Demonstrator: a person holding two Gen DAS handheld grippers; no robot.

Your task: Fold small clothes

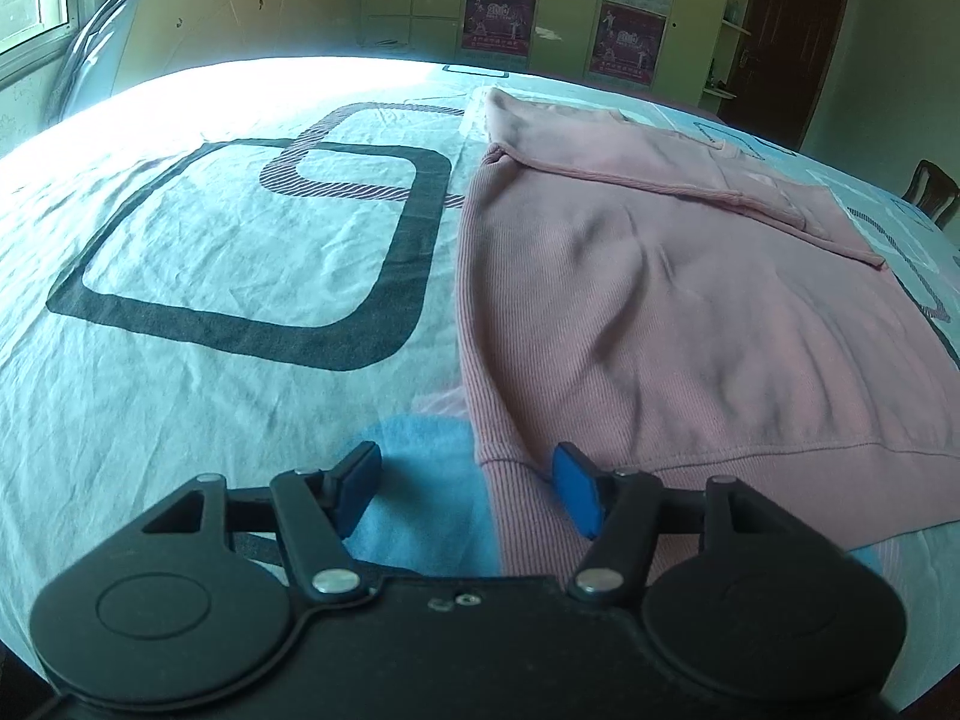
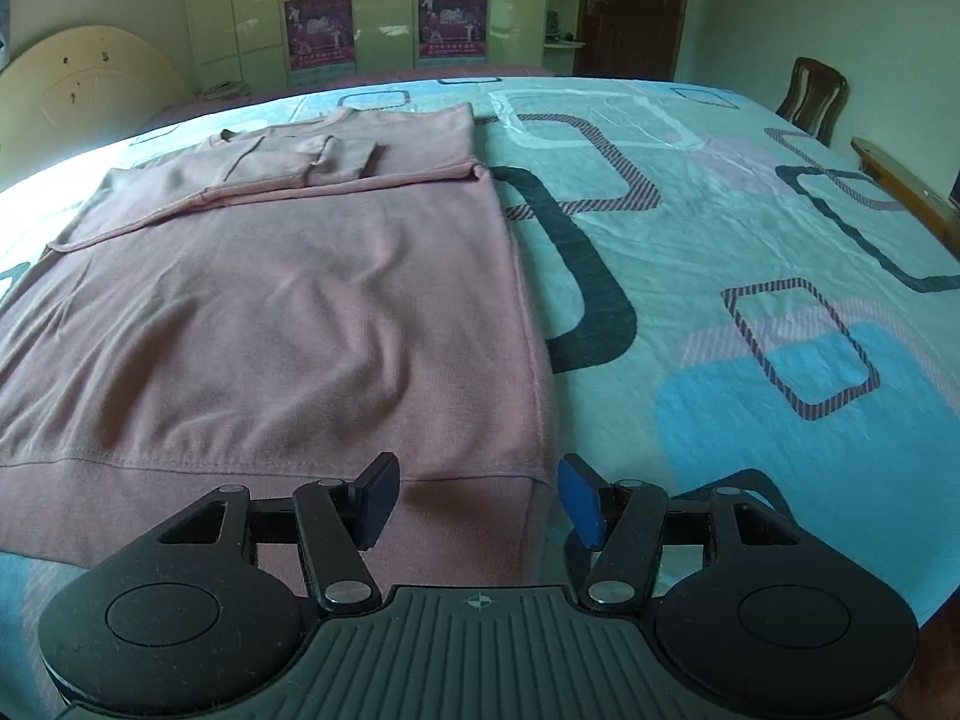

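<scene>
A pink ribbed sweater [image 1: 690, 312] lies flat on the bed, sleeves folded across its upper part. In the right wrist view the sweater [image 2: 288, 300] fills the left half. My left gripper [image 1: 468, 489] is open, its jaws straddling the sweater's near left hem corner. My right gripper [image 2: 477, 495] is open, its jaws straddling the near right hem corner. Neither holds cloth.
The bed sheet [image 1: 240, 240] is pale blue with dark rounded-square patterns. A wooden chair [image 2: 813, 96] stands at the bed's far right. Wardrobes with posters [image 2: 384, 6] and a dark door [image 2: 630, 6] line the far wall. A headboard [image 2: 84, 90] leans at the left.
</scene>
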